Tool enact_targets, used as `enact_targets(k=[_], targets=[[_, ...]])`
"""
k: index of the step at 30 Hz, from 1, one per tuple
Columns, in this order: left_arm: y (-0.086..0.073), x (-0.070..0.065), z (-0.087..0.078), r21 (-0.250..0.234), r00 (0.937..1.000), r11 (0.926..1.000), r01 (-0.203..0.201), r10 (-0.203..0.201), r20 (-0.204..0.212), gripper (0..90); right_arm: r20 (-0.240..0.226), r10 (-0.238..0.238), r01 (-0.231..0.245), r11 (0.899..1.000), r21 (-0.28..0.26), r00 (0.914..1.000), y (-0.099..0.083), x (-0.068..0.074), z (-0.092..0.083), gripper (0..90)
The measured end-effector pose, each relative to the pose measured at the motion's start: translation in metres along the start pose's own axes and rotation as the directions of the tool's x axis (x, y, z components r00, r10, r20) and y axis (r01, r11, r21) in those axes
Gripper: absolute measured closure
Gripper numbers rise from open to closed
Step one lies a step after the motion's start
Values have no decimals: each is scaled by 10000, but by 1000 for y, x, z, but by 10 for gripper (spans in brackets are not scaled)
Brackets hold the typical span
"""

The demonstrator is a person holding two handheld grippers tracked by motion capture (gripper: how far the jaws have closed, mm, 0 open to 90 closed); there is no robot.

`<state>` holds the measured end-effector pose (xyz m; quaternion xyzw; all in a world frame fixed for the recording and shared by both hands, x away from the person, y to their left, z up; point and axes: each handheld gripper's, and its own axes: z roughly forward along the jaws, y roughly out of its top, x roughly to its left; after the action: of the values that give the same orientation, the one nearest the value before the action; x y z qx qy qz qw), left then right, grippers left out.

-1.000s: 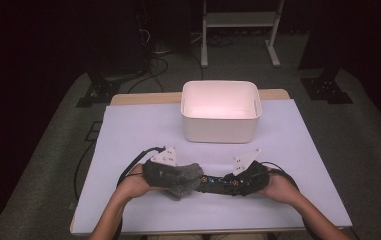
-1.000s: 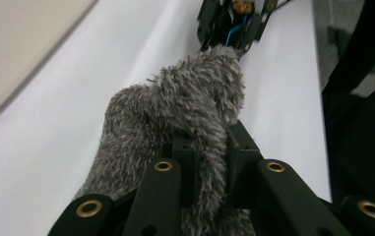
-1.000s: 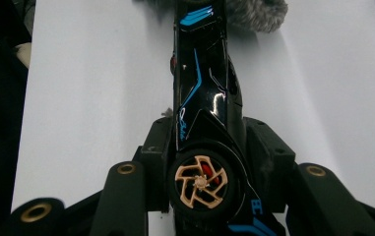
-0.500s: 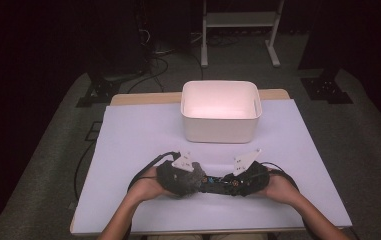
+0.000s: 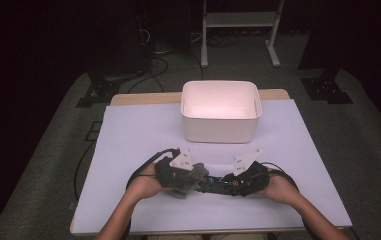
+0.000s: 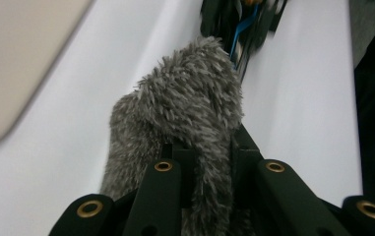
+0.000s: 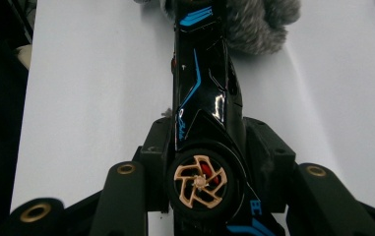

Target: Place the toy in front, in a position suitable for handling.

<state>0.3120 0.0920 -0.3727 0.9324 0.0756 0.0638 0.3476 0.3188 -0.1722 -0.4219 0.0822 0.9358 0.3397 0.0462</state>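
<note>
A fluffy grey cloth (image 6: 190,113) is held pinched between the jaws of the left gripper (image 5: 180,175), which are closed tight on it in the left gripper view, the pile bulging out ahead of the tips; within the last half second these jaws have been closing again after a brief opening, with the cloth between them throughout. Compared with a second ago, the left gripper is seen in the high view to have been carried toward the right gripper (image 5: 243,180), and the cloth, which lay spread wider then, is now bunched up against the near end of the black toy car (image 7: 202,98). The toy car, with blue markings and a bronze-coloured wheel (image 7: 198,181), is clamped by its sides between the jaws of the right gripper, part-way closed on its body, and has been kept where it was; it reaches out ahead of that gripper toward the left one, so that the cloth is met at its far end. From this it is judged that the car is being wiped or dusted, one gripper serving as a holder and the other as the wiping hand, and that the re-grip was made to gather the cloth for a further stroke. The white bin (image 5: 221,111) stands well beyond both grippers on the white tabletop (image 5: 138,135), untouched.
</note>
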Motion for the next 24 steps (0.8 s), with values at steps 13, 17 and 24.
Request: enact_targets(k=[13, 17, 24], targets=[[-28, 11, 16, 413, 9986, 9979, 504, -511, 159, 765, -35, -131, 133, 9989, 460, 9999, 11, -1, 3, 540], [-32, 11, 19, 462, 9977, 9974, 549, -566, 362, 761, -83, -621, 626, 9912, 1166, 9980, 34, 3, 20, 520], [-39, 12, 19, -92, 9957, 9970, 774, -768, 514, 757, -192, -1151, 1165, 9678, 2230, 9932, 57, 4, 37, 559]])
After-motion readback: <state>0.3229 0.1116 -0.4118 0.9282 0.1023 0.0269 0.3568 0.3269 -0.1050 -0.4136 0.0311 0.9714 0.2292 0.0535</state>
